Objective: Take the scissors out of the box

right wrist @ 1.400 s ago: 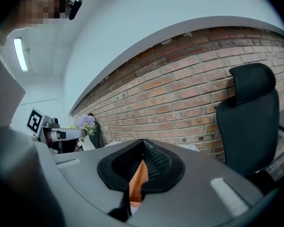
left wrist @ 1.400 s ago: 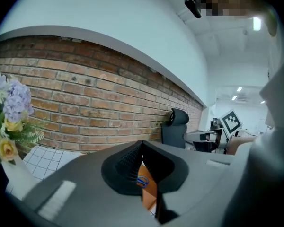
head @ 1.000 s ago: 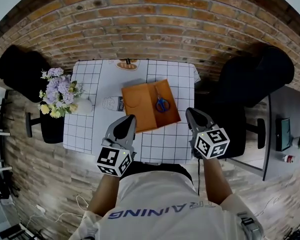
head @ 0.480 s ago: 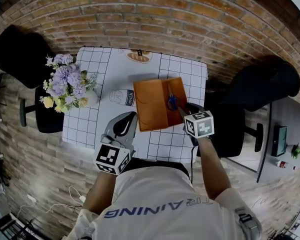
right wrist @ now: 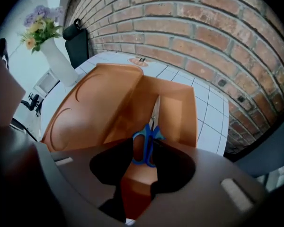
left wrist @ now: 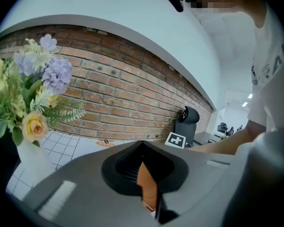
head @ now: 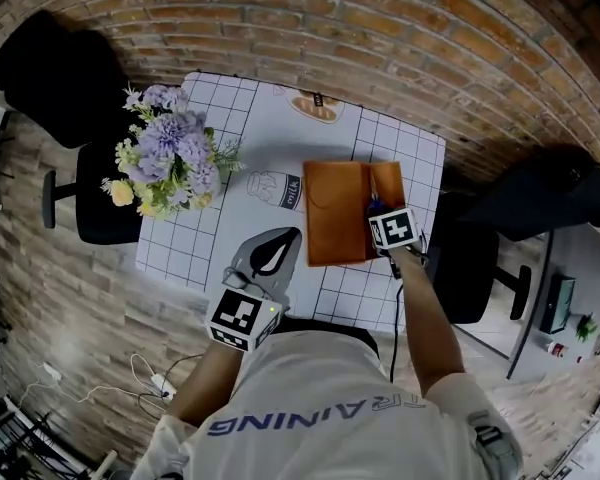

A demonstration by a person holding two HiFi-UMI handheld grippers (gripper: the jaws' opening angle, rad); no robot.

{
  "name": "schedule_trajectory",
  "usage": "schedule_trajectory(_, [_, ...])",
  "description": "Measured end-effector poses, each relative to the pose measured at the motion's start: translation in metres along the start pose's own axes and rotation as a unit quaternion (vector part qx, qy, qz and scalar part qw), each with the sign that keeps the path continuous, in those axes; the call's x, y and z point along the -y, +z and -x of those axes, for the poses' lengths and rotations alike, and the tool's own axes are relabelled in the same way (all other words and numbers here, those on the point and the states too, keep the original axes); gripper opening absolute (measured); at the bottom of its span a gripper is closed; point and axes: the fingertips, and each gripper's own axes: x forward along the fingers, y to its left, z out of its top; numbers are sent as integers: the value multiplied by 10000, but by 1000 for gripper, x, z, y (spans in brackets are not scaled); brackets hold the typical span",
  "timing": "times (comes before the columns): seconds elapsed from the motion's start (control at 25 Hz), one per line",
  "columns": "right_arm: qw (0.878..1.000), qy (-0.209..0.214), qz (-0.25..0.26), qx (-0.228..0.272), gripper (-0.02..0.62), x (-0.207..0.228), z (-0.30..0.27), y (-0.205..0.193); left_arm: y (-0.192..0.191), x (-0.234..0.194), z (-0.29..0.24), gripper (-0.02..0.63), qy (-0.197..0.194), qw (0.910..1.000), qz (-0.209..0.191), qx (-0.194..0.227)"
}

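Observation:
An orange box lies open on the checked table, its lid folded out to the left. Scissors with blue handles lie in its right compartment, blades pointing away. My right gripper points steeply down into the box. Its jaws have just been opening and now stand open, with the blue handles between the fingertips and no pad pressing on them. My left gripper hovers over the table's front edge, left of the box, shut and empty.
A white vase of flowers stands at the table's left, also seen in the left gripper view. A milk carton lies beside the lid. A bread-like item sits at the back. Black chairs flank the table; a brick wall stands behind.
The right gripper moved from the table's front edge forward and down into the box, tipped steeply and opened its jaws over the scissors. The left gripper edged forward toward the box.

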Motion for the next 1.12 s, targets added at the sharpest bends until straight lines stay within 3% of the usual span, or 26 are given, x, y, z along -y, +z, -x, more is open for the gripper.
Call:
schedule_trajectory(0.28, [9987, -237, -1, -461, 131, 8, -23, -6, -2, -11, 4, 0, -20, 10000, 36, -19])
schedule_trajectory(0.6, [9994, -10, -164, -304, 98, 6, -25, -7, 0, -10, 1, 0, -29, 9999, 165, 42])
schedule_trajectory(0.88, [9994, 49, -182, 281, 97, 9, 20, -6, 13, 2, -5, 0, -102, 9997, 158, 178])
schedule_trajectory(1.12, [9913, 192, -388, 1246, 100, 10, 81, 6, 27, 17, -11, 0, -123, 9994, 44, 305])
